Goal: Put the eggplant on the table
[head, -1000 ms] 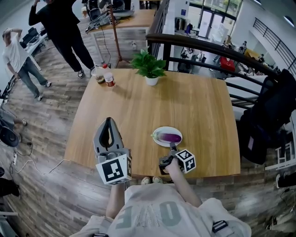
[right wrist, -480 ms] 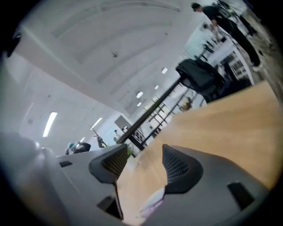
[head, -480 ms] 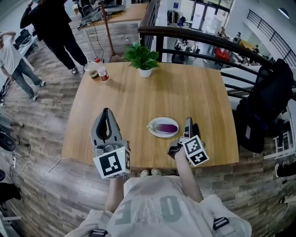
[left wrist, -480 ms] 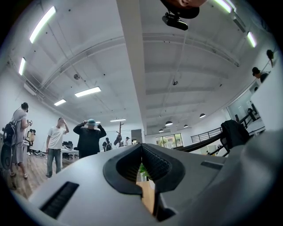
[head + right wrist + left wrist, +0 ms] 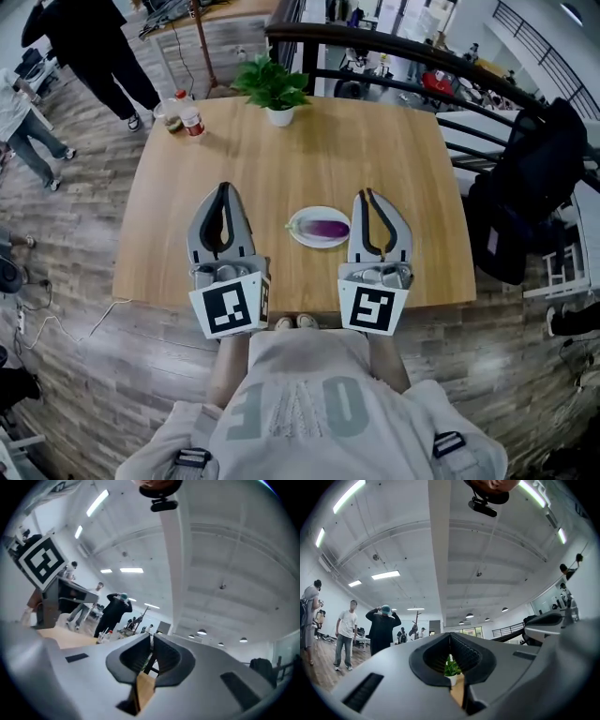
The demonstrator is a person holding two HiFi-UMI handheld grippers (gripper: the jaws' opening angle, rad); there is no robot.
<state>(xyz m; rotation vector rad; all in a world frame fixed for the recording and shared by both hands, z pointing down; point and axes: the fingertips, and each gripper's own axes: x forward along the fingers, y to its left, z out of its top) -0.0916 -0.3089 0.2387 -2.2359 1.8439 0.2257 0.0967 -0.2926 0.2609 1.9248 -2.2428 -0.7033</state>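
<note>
A purple eggplant (image 5: 325,228) lies on a small white plate (image 5: 298,237) near the front of the wooden table (image 5: 375,141). Both grippers hover level above the table's front edge, one on each side of the plate, pointing away from me. My left gripper (image 5: 223,186) is shut with nothing in it; in the left gripper view its tips (image 5: 450,633) meet. My right gripper (image 5: 364,192) is closing, its tips nearly together and nothing between them, as the right gripper view (image 5: 152,636) also shows. Neither touches the eggplant.
A potted plant (image 5: 270,86) stands at the table's far edge, a bottle (image 5: 190,117) and a cup (image 5: 171,120) at the far left corner. A dark railing (image 5: 422,52) runs behind. Black bags (image 5: 530,178) sit to the right. People stand at the far left (image 5: 89,47).
My right gripper rose from low beside the plate, rolled upright so that its marker cube faces me, and closed its jaws. My left gripper shifted only slightly. The eggplant stayed on the plate.
</note>
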